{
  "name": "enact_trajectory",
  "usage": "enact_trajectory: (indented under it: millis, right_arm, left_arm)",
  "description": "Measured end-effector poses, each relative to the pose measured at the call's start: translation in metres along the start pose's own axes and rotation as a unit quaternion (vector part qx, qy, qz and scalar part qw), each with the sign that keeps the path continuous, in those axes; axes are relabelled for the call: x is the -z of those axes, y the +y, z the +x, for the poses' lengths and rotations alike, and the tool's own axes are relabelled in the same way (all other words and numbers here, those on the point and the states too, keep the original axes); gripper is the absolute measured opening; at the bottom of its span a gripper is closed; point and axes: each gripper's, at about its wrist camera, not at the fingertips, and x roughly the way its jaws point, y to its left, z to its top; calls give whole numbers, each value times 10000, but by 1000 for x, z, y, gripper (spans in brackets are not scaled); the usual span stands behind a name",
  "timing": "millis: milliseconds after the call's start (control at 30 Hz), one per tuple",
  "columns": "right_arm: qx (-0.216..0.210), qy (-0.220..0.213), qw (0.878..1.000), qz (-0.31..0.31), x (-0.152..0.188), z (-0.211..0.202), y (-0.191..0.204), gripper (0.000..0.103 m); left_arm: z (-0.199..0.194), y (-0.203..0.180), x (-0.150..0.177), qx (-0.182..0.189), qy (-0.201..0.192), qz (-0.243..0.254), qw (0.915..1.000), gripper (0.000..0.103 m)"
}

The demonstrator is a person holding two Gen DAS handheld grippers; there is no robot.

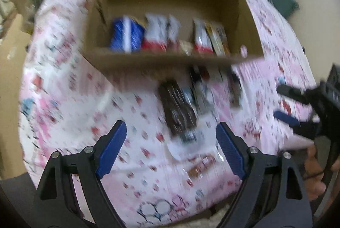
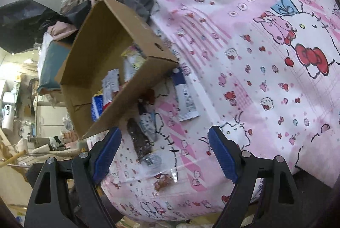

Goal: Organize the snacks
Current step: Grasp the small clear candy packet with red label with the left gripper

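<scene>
An open cardboard box (image 1: pixel 170 59) (image 2: pixel 125 87) lies on a pink cartoon-print cloth (image 1: pixel 63 100) (image 2: pixel 255 57). Several snack packets stand inside it, among them a blue one (image 1: pixel 127 35) and red-and-white ones (image 1: pixel 156 33). Loose packets lie in front of the box: a dark brown one (image 1: pixel 178 109) (image 2: pixel 139 140), a white and blue one (image 2: pixel 184 98) and a small clear one with brown contents (image 2: pixel 163 183). My left gripper (image 1: pixel 171 143) is open and empty above the cloth near the dark packet. My right gripper (image 2: pixel 164 149) (image 1: pixel 286 104) is open and empty over the loose packets.
The left wrist view is motion-blurred. Crumpled grey cloth (image 2: pixel 136 4) lies behind the box. A black bag (image 2: pixel 23 23), a teal box (image 2: pixel 51 64) and cluttered shelves (image 2: pixel 19 100) lie beyond the table's left edge.
</scene>
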Motion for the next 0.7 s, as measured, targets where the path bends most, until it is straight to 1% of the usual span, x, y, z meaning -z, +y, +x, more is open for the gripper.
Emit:
enact_trajectory:
  millis: [33, 67, 100, 133, 167, 200, 233, 267, 300, 333, 467, 500, 533, 567, 633, 700]
  right_arm:
    - [38, 25, 10000, 2, 0, 2, 0, 87]
    - [52, 41, 10000, 0, -1, 3, 0, 87]
    - [68, 54, 10000, -3, -1, 4, 0, 87]
    - [77, 56, 10000, -6, -1, 4, 1, 87]
    - [81, 59, 9999, -13, 0, 5, 1, 87]
    - [82, 60, 9999, -23, 0, 5, 2, 87]
    - [87, 57, 9999, -33, 0, 4, 2, 87]
    - [94, 56, 9999, -39, 0, 5, 2, 87]
    - [101, 55, 9999, -41, 0, 5, 2, 87]
    - [106, 60, 9999, -33, 0, 5, 1, 87]
    - [129, 68, 9999, -4, -2, 6, 0, 87]
    - [131, 67, 9999, 10, -2, 5, -1, 87]
    - [139, 62, 9999, 16, -2, 5, -1, 87]
    - [163, 54, 9999, 18, -2, 5, -2, 87]
    - [217, 55, 9997, 31, -3, 6, -4, 87]
    - [216, 62, 9997, 70, -4, 6, -6, 87]
  left_arm:
    - [5, -4, 3, 71, 166, 73, 9998, 76]
    - [13, -11, 8, 137, 393, 230, 9989, 73]
    - [21, -18, 14, 205, 624, 441, 9969, 68]
    - [29, -28, 20, 266, 869, 689, 9935, 62]
    - [37, -37, 28, 296, 1079, 956, 9891, 59]
    - [42, -45, 34, 294, 1195, 1147, 9858, 57]
    - [45, -51, 38, 287, 1243, 1296, 9833, 55]
    - [48, -57, 41, 254, 1211, 1418, 9821, 54]
    - [50, -61, 44, 210, 1184, 1505, 9813, 52]
    - [52, -65, 46, 199, 1191, 1590, 9799, 46]
    - [63, -76, 51, 178, 1330, 1919, 9722, 42]
    - [65, -75, 51, 146, 1348, 1944, 9715, 34]
    - [66, -75, 52, 130, 1371, 1952, 9710, 20]
    - [67, -75, 54, 137, 1408, 1967, 9702, 16]
    - [63, -74, 55, 100, 1361, 2019, 9698, 13]
    - [55, -72, 53, 214, 1257, 1929, 9729, 13]
